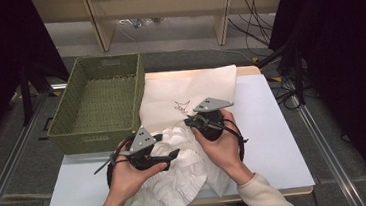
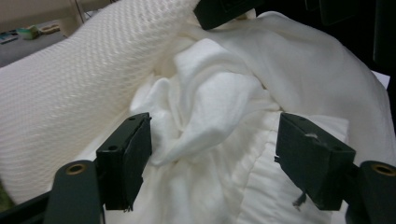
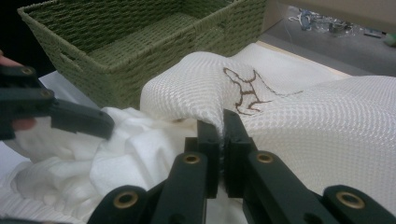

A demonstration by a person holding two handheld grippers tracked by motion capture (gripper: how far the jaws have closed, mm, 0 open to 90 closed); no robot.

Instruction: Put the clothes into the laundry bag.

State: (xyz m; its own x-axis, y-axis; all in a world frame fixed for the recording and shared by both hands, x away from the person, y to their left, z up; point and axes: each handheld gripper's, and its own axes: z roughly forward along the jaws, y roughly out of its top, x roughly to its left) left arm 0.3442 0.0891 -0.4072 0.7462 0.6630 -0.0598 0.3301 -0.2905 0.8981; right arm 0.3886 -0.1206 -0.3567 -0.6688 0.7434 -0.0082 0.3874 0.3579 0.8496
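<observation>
Currently the right hand-held gripper pinches the cream waffle-weave mesh bag's edge on the worktop, the left hand-held gripper gapes over the crumpled white garment; next, likely stuffing it in.

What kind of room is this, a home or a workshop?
Most likely a lab or recording workspace: a small work table ringed by black curtains, loose cables on the floor, and metal floor rails.

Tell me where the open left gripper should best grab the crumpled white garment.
Probably the raised soft fold of the crumpled white garment, standing between the open left gripper jaws. Come straight ahead and close across it: the ridge stands proud and narrow enough to pinch, clear of the white mesh bag that the right gripper holds.
</observation>
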